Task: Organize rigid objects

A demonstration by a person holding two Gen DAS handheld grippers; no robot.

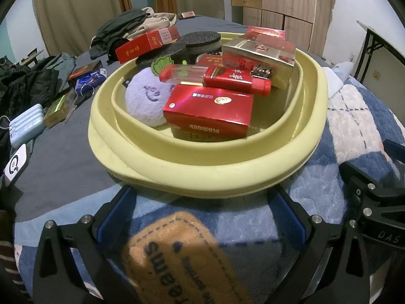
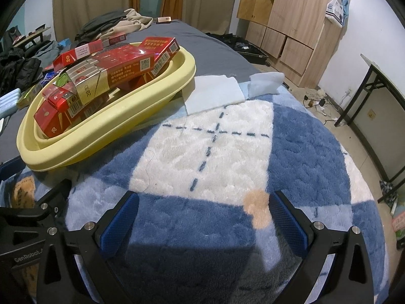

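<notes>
Left wrist view: left hand-held gripper (image 1: 202,217) is spread wide with nothing between its blue pads, hovering over the blue-and-white fleece blanket (image 1: 253,228) just short of the pale yellow oval plastic basin (image 1: 202,177). The basin sits on the bed and is already loaded: red foil cigarette boxes (image 1: 210,109), a gold-sided carton (image 1: 260,55), a red clear-capped lighter (image 1: 215,77), two black round foam pads (image 1: 200,41), a lilac plush ball (image 1: 146,96). Past the basin's far-left side, loose items lie on the grey sheet (image 1: 63,157): a pale blue power bank (image 1: 25,124), a gold pack (image 1: 57,111), a red box with blue packets (image 1: 87,74).

Right wrist view: right hand-held gripper (image 2: 202,217) is also open and empty, over the blanket, well apart from the basin (image 2: 106,136), which lies to its upper left.

Judgement: between picks, collection mostly done. The next move likely calls for a reach past the basin for the strays; the pile is stacked high, so place low and gently.
</notes>
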